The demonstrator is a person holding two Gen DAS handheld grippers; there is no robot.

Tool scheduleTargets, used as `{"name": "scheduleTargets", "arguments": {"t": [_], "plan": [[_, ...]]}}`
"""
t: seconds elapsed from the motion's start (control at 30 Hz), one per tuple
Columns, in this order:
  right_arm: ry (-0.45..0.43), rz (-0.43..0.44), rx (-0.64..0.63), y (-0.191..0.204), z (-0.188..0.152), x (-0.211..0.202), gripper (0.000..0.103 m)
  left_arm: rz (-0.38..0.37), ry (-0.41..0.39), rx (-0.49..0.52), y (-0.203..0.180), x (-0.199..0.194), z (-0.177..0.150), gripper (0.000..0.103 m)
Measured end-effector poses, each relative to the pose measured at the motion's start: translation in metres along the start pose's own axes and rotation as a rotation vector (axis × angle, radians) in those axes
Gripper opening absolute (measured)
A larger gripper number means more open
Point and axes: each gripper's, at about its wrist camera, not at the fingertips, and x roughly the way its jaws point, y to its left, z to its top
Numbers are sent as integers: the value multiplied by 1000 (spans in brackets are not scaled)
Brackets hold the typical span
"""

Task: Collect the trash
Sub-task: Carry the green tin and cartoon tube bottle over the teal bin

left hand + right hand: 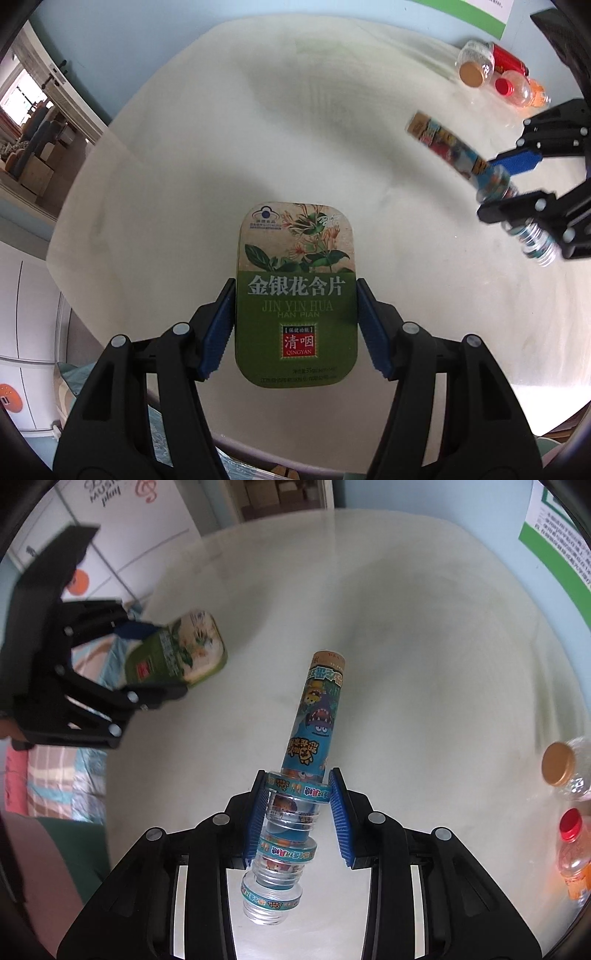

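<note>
Apparently tin (297, 291): green, floral lid, rounded corners.

Lettering on the green tin

The tin (297, 295) reads "金银花含片", "JIN YIN HUA HAN PIAN", and "清咽 QINGYAN" on its red patch.

My bench (295, 147) is a pale, creamy-white slab with rounded corners. At its far right corner lie three plastic bottles, huddled together on their sides: one with a gold cap (474, 66), one with a red cap (515, 86), and a red one (509, 61) behind them. The surface around them looks smooth and faintly glossy.
</note>
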Motion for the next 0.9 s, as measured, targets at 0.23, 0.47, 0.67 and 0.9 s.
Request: {"name": "scheduleTargets", "arguments": {"t": [0.23, 0.47, 0.67, 0.9], "plan": [[-52, 64, -76, 48, 50, -21, 34, 31, -58, -73, 41, -37, -26, 60], [-24, 221, -248, 166, 115, 24, 34, 92, -47, -252, 129, -66, -104, 60], [59, 334, -356, 272, 159, 89, 34, 150, 58, -436, 206, -60, -210, 60], [267, 418, -382, 358, 165, 208, 35, 83, 187, -636, 268, -10, -314, 60]]}}
